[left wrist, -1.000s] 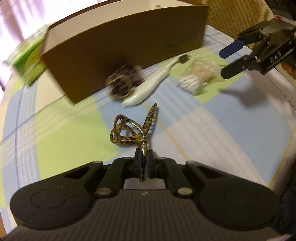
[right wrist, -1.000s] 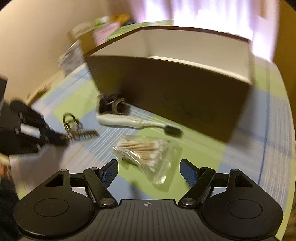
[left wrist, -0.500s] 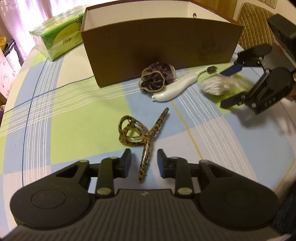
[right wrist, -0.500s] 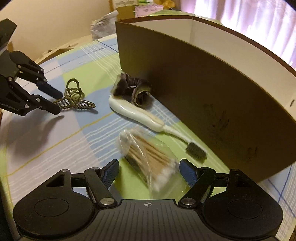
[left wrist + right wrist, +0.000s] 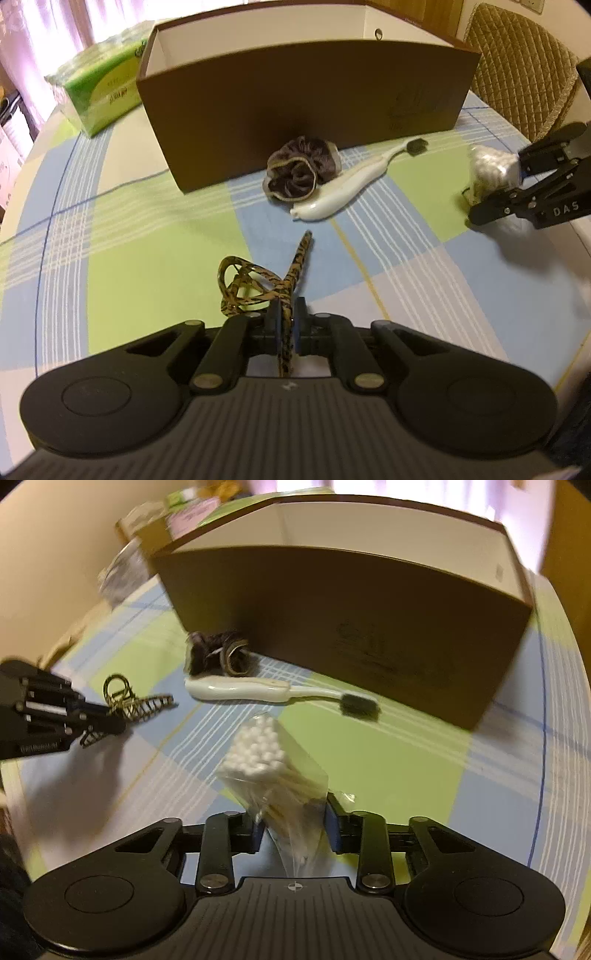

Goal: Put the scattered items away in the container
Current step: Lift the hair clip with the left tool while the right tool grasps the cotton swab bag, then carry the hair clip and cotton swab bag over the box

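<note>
Two items are gripped, none boxed yet, as far as the views show. The left gripper (image 5: 285, 325) has its jaws clamped tight on the leopard-print hair tie (image 5: 258, 284), near the middle of the checked tablecloth (image 5: 147, 266). The right gripper (image 5: 294, 830) is closing on the bag of cotton swabs (image 5: 269, 764), which stands between its pads, at the right. Farther off, a dark scrunchie (image 5: 301, 168) and white toothbrush (image 5: 351, 184) lie against the brown cardboard box (image 5: 306, 107), untouched. What shows of the box's inside looks bare.
</note>
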The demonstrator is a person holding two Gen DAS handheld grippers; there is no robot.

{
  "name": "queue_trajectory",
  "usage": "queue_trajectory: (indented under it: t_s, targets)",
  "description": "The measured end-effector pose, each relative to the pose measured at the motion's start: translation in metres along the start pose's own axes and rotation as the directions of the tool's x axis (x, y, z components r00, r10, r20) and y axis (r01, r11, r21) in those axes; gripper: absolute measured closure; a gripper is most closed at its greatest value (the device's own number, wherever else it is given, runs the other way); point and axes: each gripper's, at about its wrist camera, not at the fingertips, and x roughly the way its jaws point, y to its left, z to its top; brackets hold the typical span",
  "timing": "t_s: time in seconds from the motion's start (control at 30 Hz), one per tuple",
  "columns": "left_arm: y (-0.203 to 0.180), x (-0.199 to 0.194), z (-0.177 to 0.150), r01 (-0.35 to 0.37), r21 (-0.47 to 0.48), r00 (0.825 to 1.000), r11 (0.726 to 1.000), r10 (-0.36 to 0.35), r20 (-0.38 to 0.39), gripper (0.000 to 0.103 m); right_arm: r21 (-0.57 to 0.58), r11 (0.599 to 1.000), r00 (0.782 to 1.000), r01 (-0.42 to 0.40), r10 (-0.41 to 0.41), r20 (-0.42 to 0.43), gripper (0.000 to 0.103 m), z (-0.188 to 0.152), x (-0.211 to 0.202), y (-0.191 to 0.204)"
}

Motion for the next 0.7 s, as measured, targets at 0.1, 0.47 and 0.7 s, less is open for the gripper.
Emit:
queue_trajectory:
  t_s: [0.1,0.47,0.7]
  targets:
    - [0.0,-0.006,0.003,0.002,0.013,1.0,1.0,-0.003,0.017,0.1,0.073,0.997,1.0,-0.02,0.018,0.022,0.076,-0.001,-0.01,-0.007]
    - [-0.004,-0.035,0.022,0.032,0.025,0.994,0.999,-0.035,0.104,0.1,0.145,0.987,0.993,-0.074,0.059,0.103,0.078,0.015,-0.035,-0.008]
    - [-0.008,-0.06,0.045,0.057,0.035,0.977,0.998,-0.063,0.204,0.1,0.139,0.986,0.985,-0.088,0.066,0.157,0.078,0.028,-0.048,-0.004]
